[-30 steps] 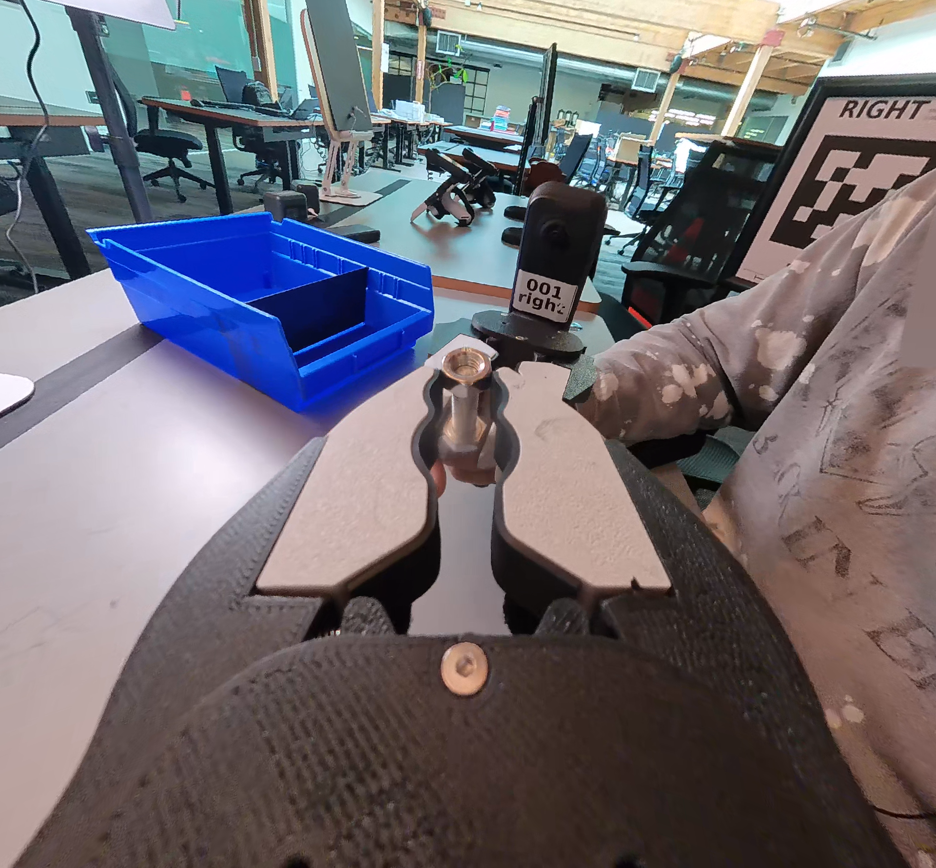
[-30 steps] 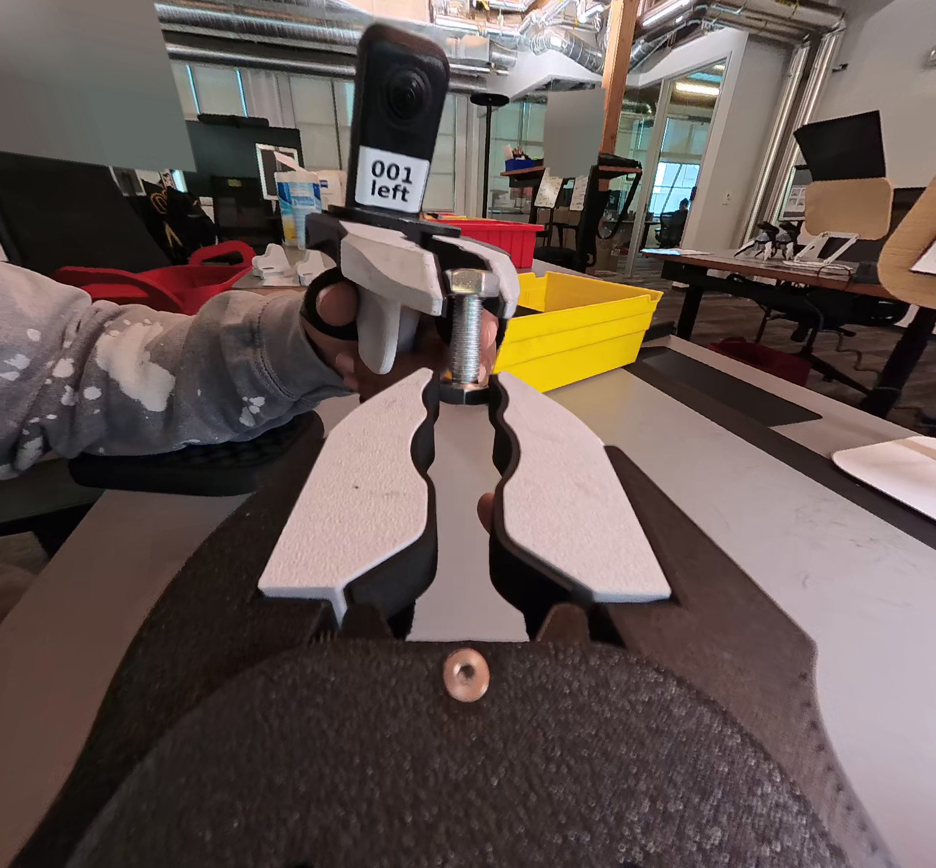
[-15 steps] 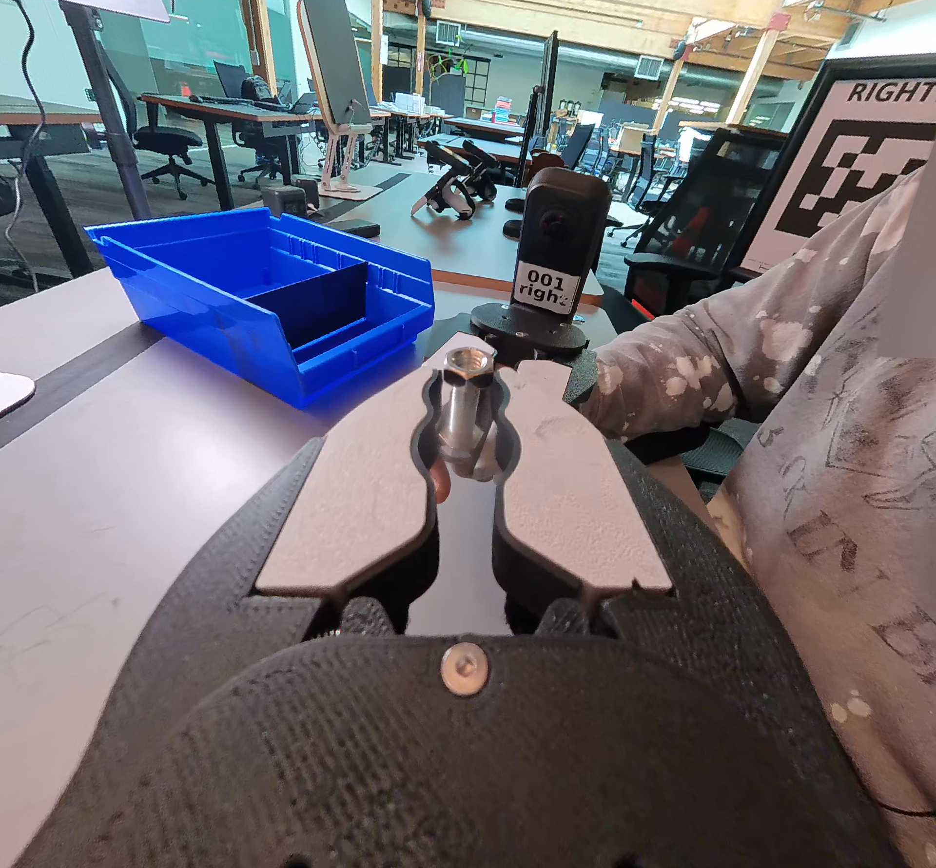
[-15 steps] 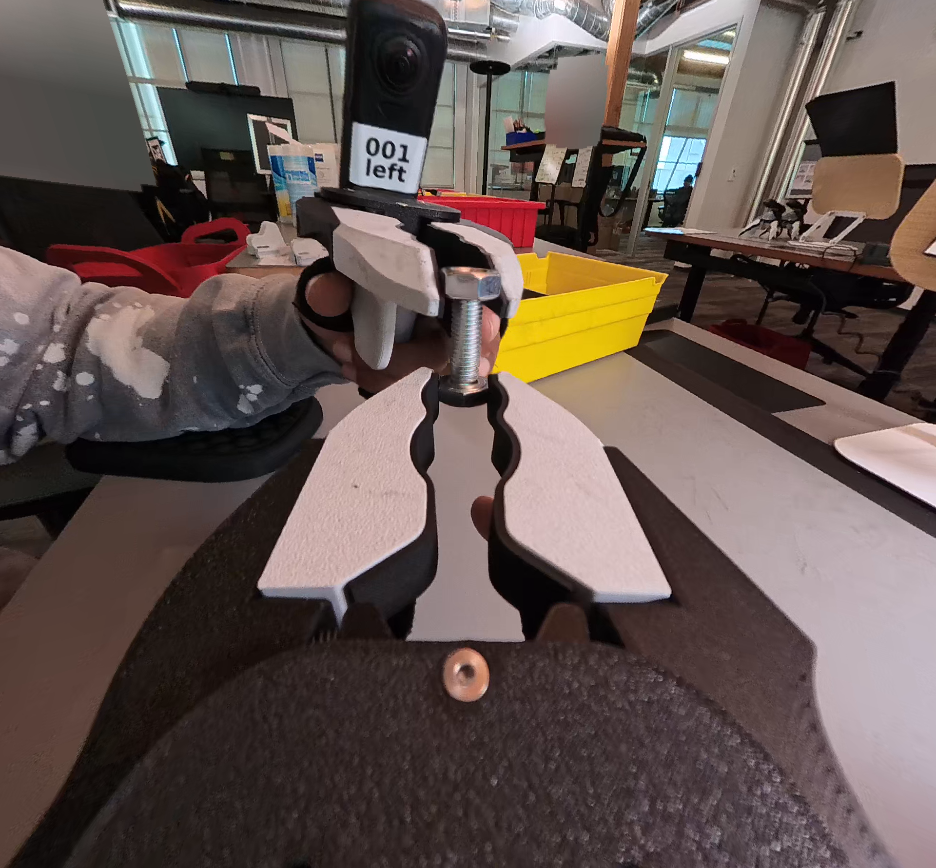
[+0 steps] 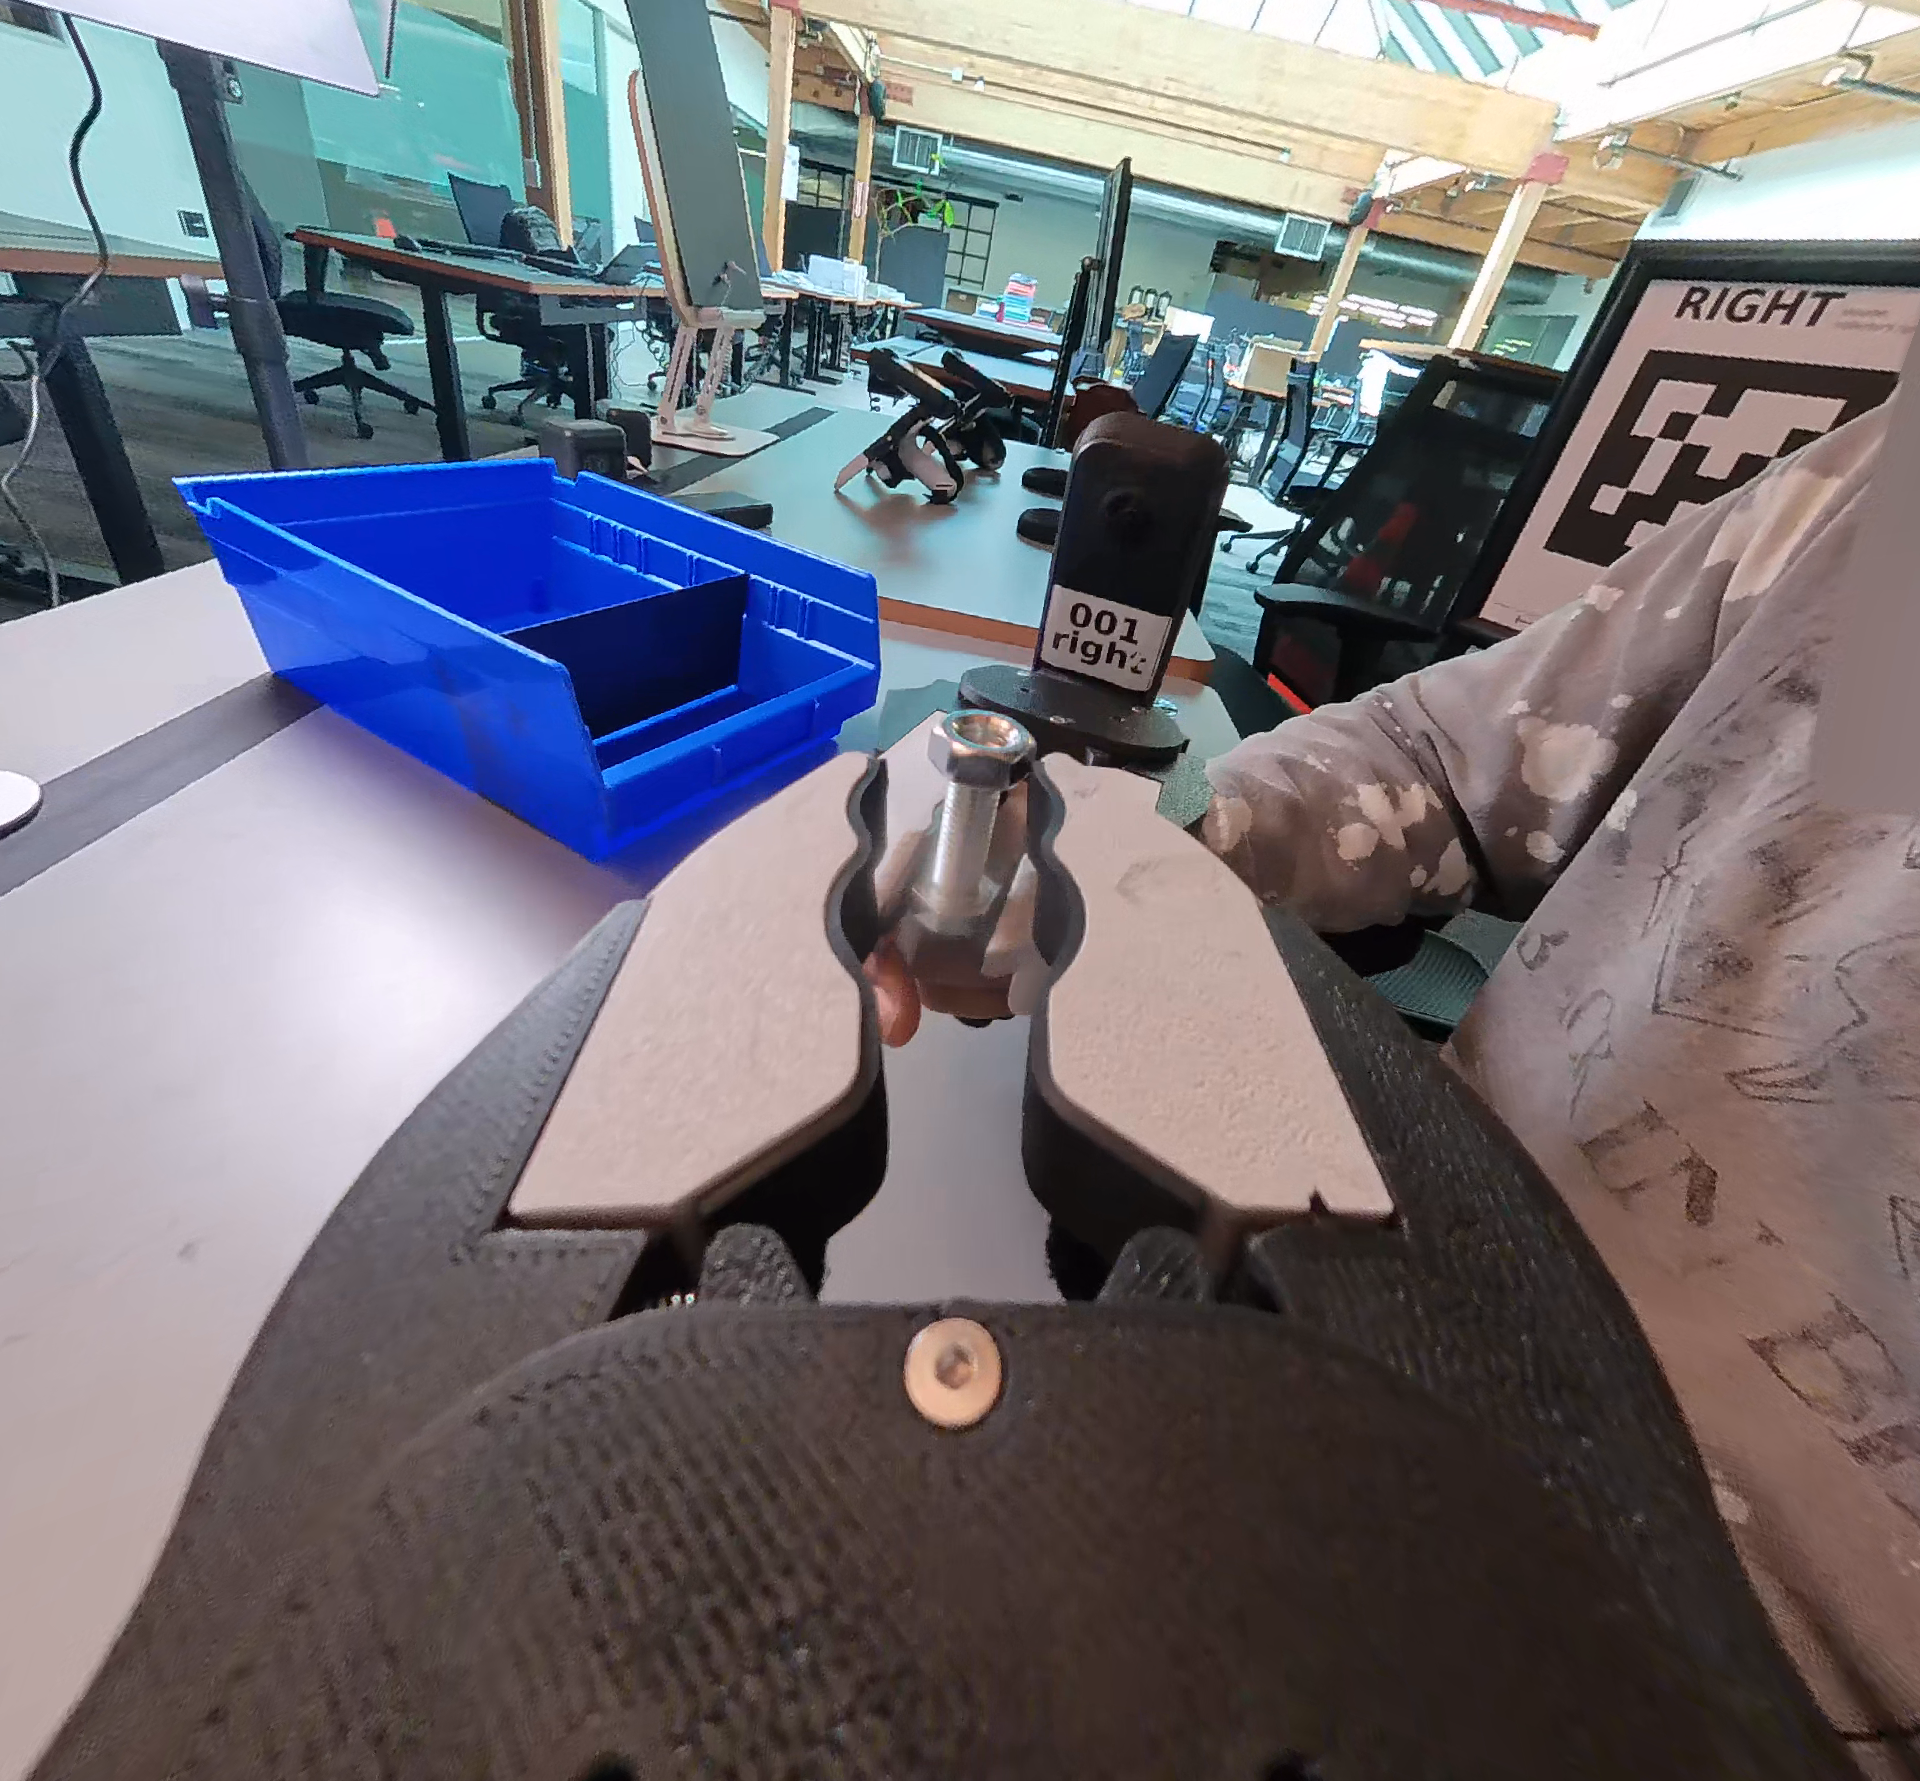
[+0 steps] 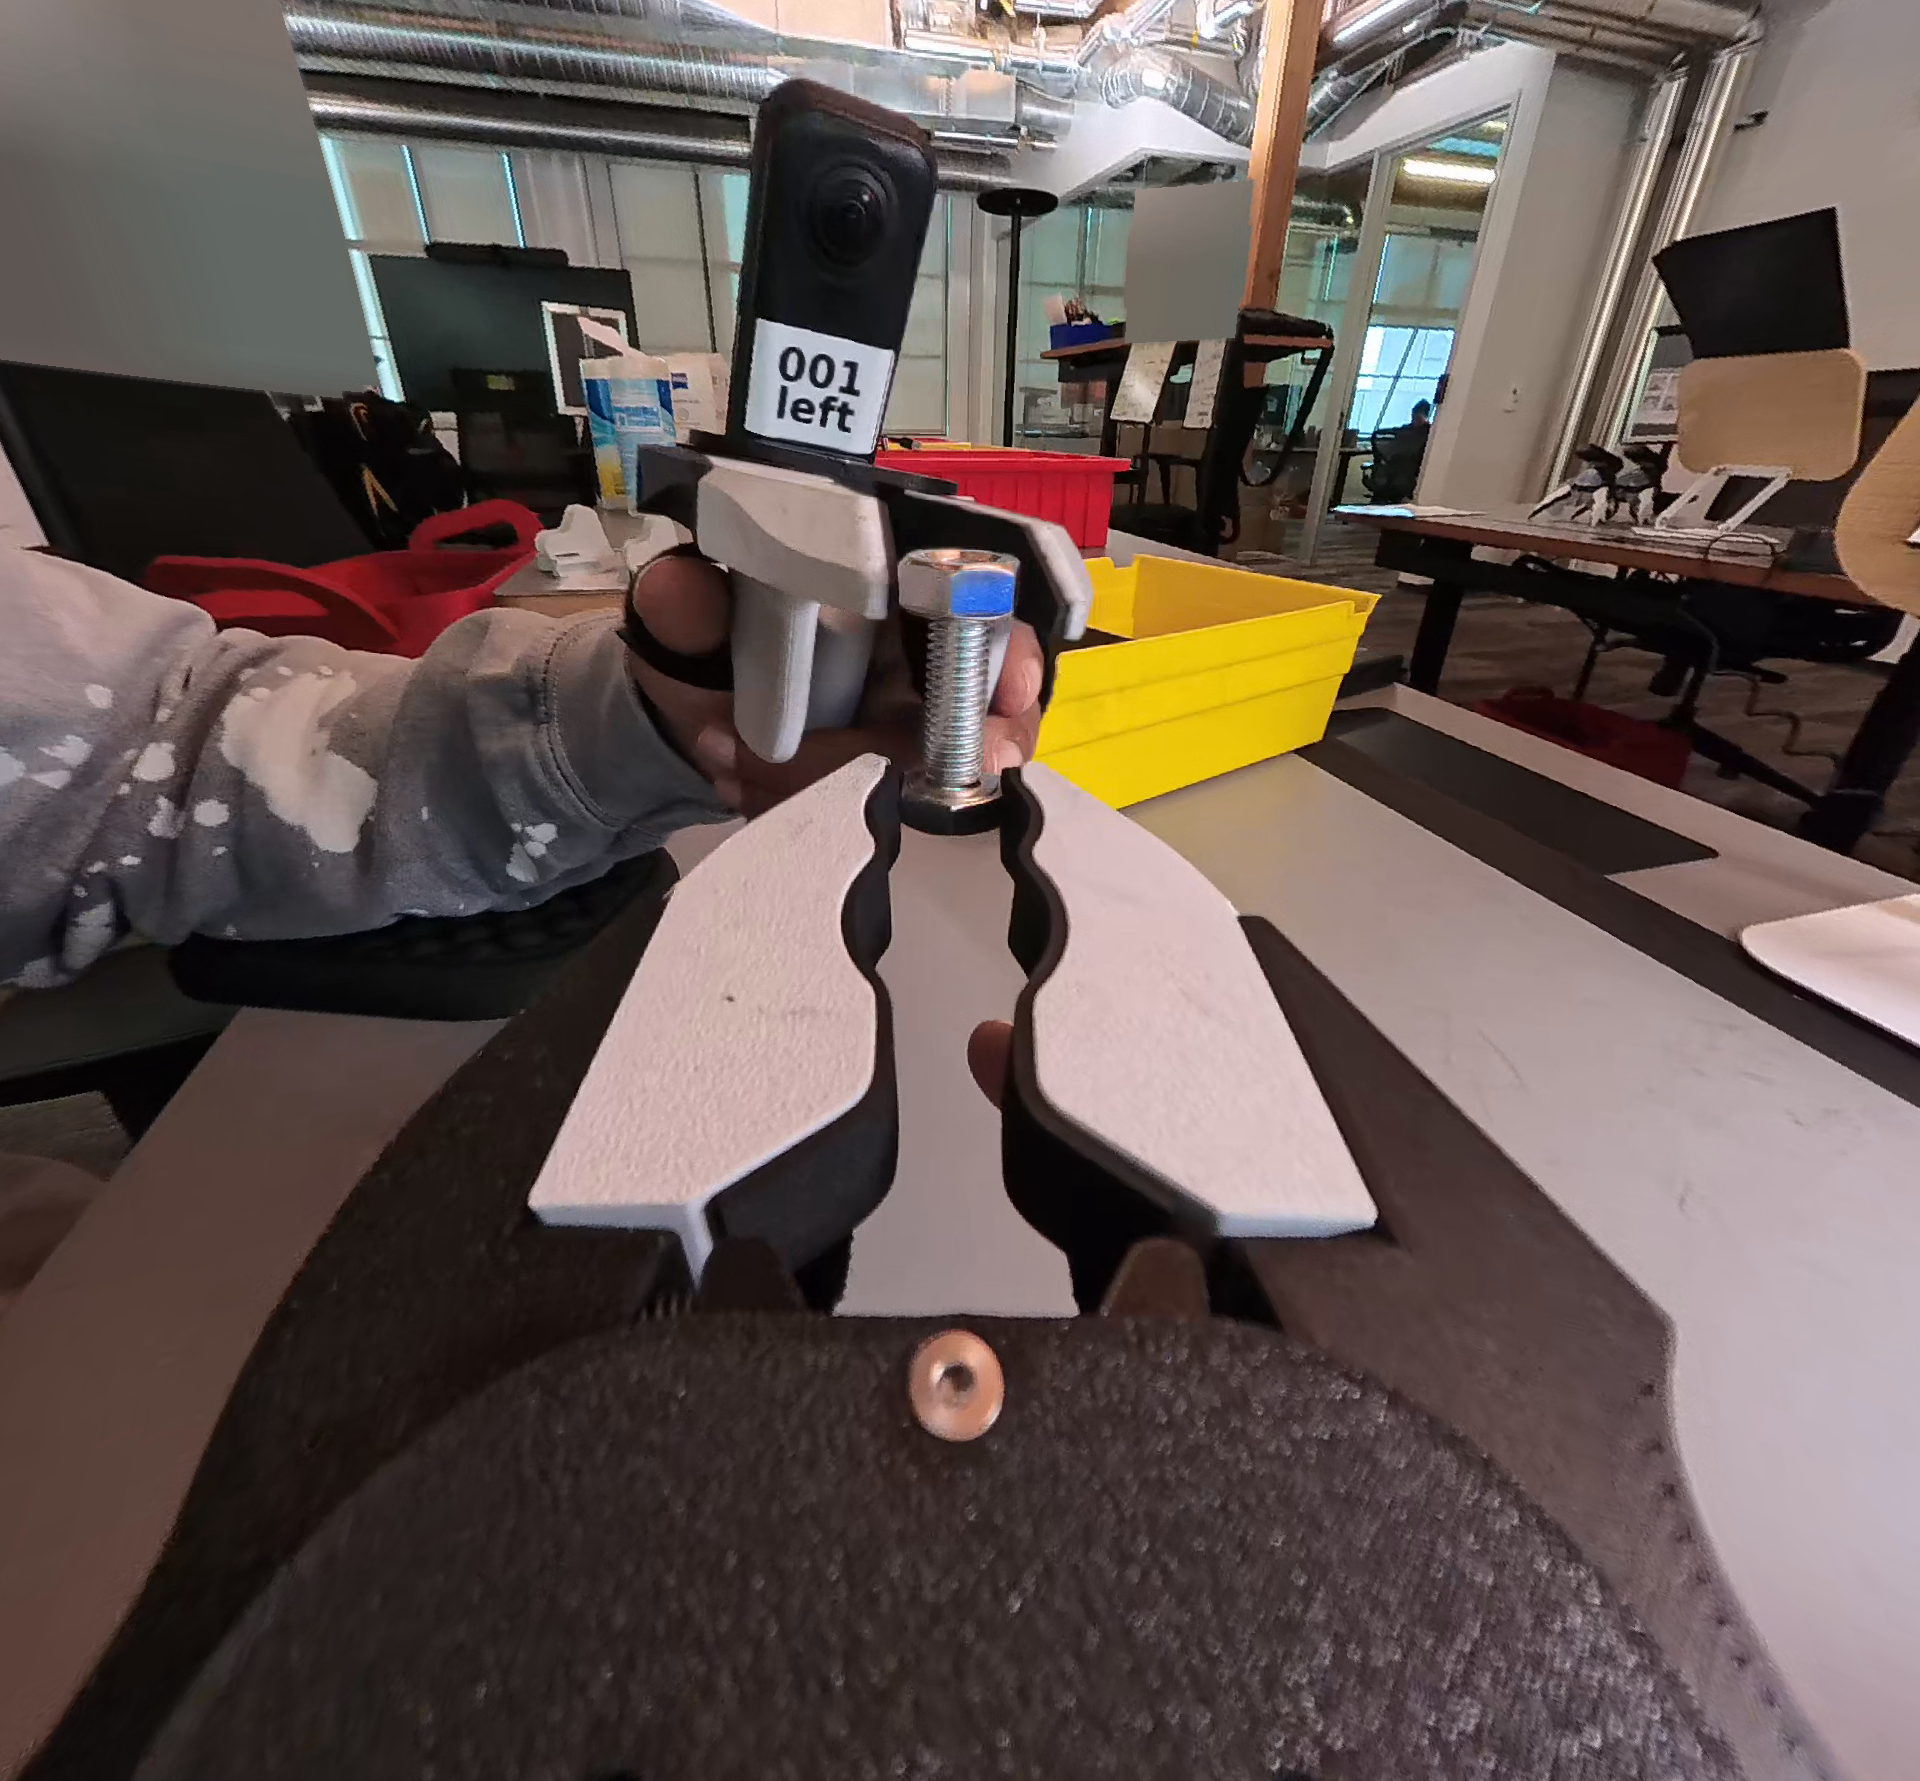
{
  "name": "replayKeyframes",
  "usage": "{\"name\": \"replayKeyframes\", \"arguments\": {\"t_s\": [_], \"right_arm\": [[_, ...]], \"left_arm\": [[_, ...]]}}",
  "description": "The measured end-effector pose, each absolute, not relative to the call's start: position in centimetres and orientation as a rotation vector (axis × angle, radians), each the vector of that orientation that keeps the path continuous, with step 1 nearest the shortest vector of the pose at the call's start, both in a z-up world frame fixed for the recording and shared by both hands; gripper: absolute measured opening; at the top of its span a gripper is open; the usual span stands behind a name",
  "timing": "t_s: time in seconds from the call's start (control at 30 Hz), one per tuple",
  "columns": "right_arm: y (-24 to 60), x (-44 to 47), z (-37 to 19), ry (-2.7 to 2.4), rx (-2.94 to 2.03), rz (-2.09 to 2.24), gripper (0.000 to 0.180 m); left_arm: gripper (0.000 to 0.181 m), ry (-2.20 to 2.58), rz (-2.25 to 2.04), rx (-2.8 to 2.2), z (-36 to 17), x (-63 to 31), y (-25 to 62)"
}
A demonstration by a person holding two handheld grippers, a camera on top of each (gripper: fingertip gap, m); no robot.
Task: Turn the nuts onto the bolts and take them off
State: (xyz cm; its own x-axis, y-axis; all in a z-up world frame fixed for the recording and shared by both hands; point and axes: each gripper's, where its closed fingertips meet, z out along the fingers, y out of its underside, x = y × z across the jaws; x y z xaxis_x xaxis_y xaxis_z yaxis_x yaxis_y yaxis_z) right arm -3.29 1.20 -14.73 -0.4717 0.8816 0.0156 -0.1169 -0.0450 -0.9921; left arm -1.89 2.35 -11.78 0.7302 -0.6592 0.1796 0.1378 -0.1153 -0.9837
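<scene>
A silver bolt stands upright between my two grippers above the grey table. My left gripper is shut on its hex head. In the right wrist view that gripper comes in from behind, under its black camera. My right gripper is shut on a dark nut at the bolt's lower end. In the left wrist view the nut sits low between my fingers, with the right gripper's white fingertips on it.
A blue bin with a divider stands on the table left of the grippers. A yellow bin stands behind the bolt, a red bin farther back. A white flat object lies at the right edge. A person's speckled sleeve reaches in. My left and right fingertips are right by each other.
The bolt head has turned a little and the bolt tilts slightly in the left wrist view. Both grippers keep their holds in about the same place.
</scene>
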Motion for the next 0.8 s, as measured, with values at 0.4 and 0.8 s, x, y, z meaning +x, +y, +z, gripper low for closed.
{"name": "replayKeyframes", "arguments": {"t_s": [0.4, 0.8], "right_arm": [[1.2, -2.8, -13.9, -1.417, -0.810, 1.668, 0.018], [1.0, -2.4, -13.3, -1.400, -0.776, 1.705, 0.018]], "left_arm": [[0.025, 0.423, -0.785, -1.497, -10.9, -2.4, 1.7], [0.023, 0.402, -0.751, -1.497, -10.8, -3.1, 1.8]]}}
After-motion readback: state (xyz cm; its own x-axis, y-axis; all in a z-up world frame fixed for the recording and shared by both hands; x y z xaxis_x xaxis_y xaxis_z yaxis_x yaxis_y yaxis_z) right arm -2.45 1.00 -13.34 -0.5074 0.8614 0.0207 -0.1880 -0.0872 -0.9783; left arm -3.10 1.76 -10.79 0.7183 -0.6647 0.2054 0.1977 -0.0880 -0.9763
